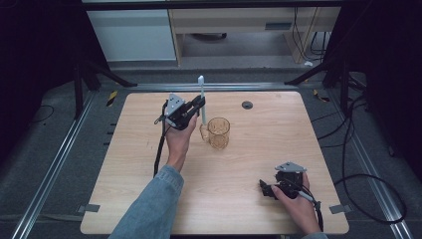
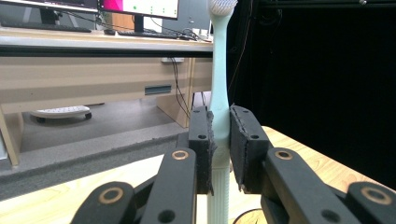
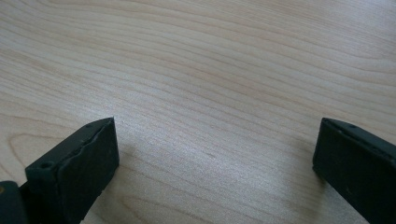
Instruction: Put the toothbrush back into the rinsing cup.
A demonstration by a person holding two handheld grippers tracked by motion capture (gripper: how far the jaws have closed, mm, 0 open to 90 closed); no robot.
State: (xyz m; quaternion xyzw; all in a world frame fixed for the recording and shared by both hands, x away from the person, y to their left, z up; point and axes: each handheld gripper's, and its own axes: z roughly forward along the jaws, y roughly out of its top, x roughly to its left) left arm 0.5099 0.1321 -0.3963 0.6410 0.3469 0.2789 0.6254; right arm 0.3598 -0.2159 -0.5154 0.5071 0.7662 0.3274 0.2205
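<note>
Left gripper point(image 1: 198, 106) jaws clamped on toothbrush point(image 2: 219, 100) mid-handle, upright, just beside glass mug point(image 1: 218, 132). Likely light, stiff, slick plastic; ribbed lower handle looks the surer hold. Mug fragile. Right gripper point(image 1: 266, 189) jaws wide, empty, low over bench point(image 3: 224, 70).

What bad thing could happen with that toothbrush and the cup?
The left gripper pinches the toothbrush upright on a narrow part of its handle, so it might tilt or slip out. The glass mug stands right beside it with nothing holding it; a bump from the brush or gripper could push it or knock it over. The right gripper rests open, far from the mug, too far to steady it.
</note>
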